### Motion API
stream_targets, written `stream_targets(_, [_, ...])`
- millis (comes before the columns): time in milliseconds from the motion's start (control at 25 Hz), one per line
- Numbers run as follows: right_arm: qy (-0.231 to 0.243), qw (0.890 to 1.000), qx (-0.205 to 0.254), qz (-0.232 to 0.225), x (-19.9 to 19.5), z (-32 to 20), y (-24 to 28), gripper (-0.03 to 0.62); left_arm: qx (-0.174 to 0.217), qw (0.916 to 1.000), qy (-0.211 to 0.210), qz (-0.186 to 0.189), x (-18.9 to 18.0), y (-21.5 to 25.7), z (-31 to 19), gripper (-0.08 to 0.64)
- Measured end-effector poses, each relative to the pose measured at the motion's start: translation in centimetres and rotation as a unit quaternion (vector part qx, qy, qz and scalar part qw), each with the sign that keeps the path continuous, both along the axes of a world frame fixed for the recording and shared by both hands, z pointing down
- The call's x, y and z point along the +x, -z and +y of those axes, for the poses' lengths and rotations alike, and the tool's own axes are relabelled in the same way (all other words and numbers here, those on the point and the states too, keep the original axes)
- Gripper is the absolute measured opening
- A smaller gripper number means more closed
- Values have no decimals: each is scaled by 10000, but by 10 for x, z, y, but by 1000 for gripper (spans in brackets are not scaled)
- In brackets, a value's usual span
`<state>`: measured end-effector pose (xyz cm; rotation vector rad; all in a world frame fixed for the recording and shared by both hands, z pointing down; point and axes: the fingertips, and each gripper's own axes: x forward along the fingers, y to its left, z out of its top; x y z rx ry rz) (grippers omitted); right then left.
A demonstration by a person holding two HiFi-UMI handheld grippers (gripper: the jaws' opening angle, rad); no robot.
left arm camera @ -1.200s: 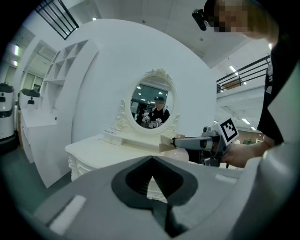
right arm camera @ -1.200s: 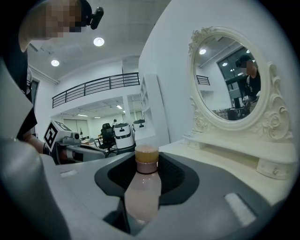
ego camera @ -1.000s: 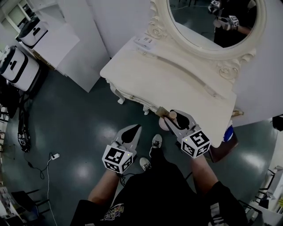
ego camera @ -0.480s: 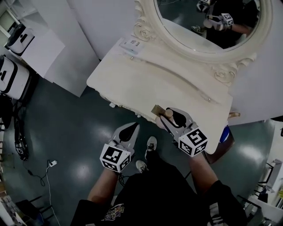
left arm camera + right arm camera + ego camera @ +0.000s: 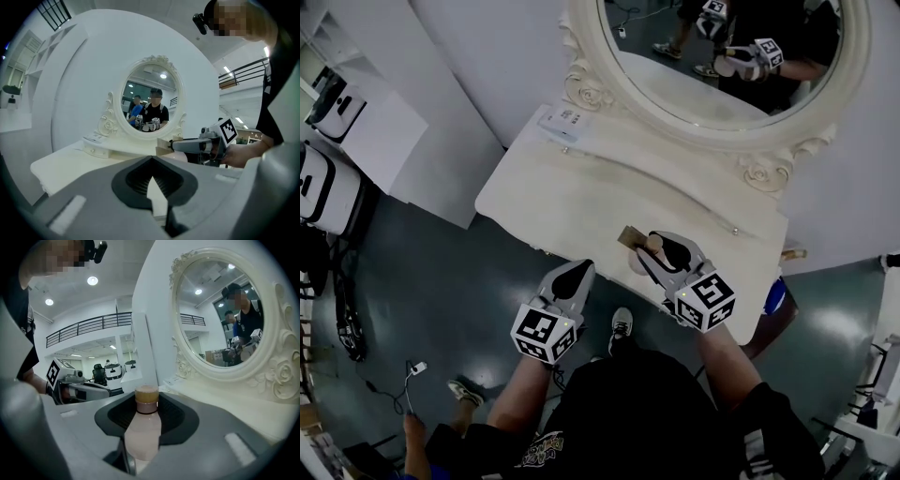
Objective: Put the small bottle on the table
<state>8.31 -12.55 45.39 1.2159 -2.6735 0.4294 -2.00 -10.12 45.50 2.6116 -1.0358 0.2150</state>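
Observation:
The small bottle, pale with a tan cap, is held in my right gripper, which is shut on it. It hangs over the front part of the cream dressing table, right of the middle. The right gripper view shows the bottle upright between the jaws of the right gripper, cap on top. A tan block shows at this gripper's tip. My left gripper is shut and holds nothing, just off the table's front edge. In its own view the left gripper faces the mirror.
An oval mirror with a carved frame stands at the table's back. A small white box lies at the back left. White machines stand on the floor at left. Another person's shoe is at lower left.
My right gripper has carried the bottle from the table's front edge to over the tabletop. The left gripper has kept its place beside it. Another person's shoe has come into view at lower left.

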Motion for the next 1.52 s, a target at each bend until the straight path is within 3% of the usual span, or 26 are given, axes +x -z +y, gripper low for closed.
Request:
stream_targets(320, [-74, 9999, 89, 17, 23, -13, 8, 166, -237, 9995, -116, 159, 27, 1, -22, 0])
stream_targets(640, [-59, 9999, 107, -54, 27, -18, 10, 166, -118, 9996, -239, 33, 41, 12, -33, 0])
stream_targets(1040, [-164, 9999, 28, -12, 20, -35, 2, 166, -94, 9988, -470, -77, 40, 7, -49, 0])
stream_targets(1520, [-642, 9979, -63, 28, 12, -95, -1, 166, -130, 9969, -767, -83, 19, 6, -108, 0])
